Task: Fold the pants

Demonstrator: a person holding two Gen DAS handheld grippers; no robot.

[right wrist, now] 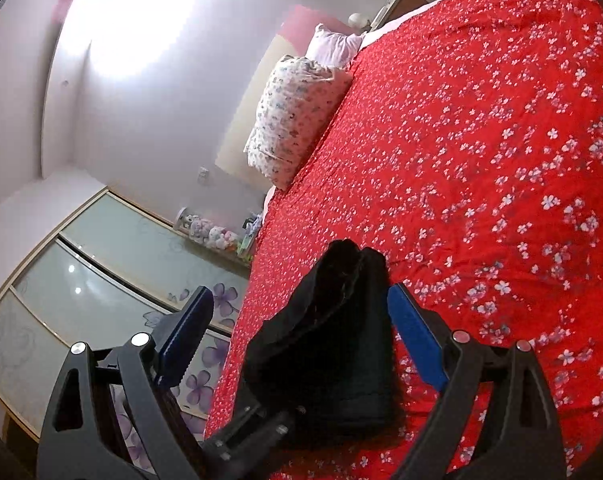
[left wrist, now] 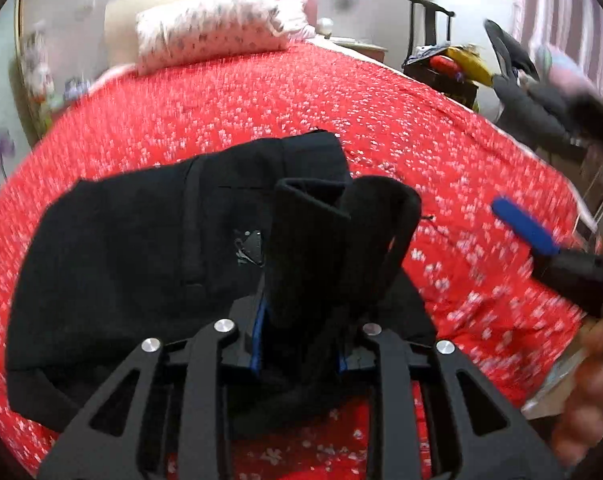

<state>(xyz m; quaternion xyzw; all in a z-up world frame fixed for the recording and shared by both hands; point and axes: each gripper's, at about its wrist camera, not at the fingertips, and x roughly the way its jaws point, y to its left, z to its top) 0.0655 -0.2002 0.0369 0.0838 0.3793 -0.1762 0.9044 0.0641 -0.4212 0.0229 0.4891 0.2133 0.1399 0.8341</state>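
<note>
**Left wrist view: black pants bunched in my grip on a red bed**

Left wrist view shows the pants (left wrist: pixel 141 248) lying half-folded on the bedspread (left wrist: pixel 381 128), one thick fold standing up, clamped in my left gripper (left wrist: pixel 301 312). My right gripper (right wrist: pixel 297 344) hangs with its jaws spread wide and empty, the bundle just ahead of it. Judging from here, the pinched fold is bulky and could slip or drag the lower layers askew if I pull hard. A pillow (left wrist: pixel 209 36) sits well apart at the headboard, a cluttered chair (left wrist: pixel 441 56) beyond the far edge. Nothing blocks the fold.
</note>
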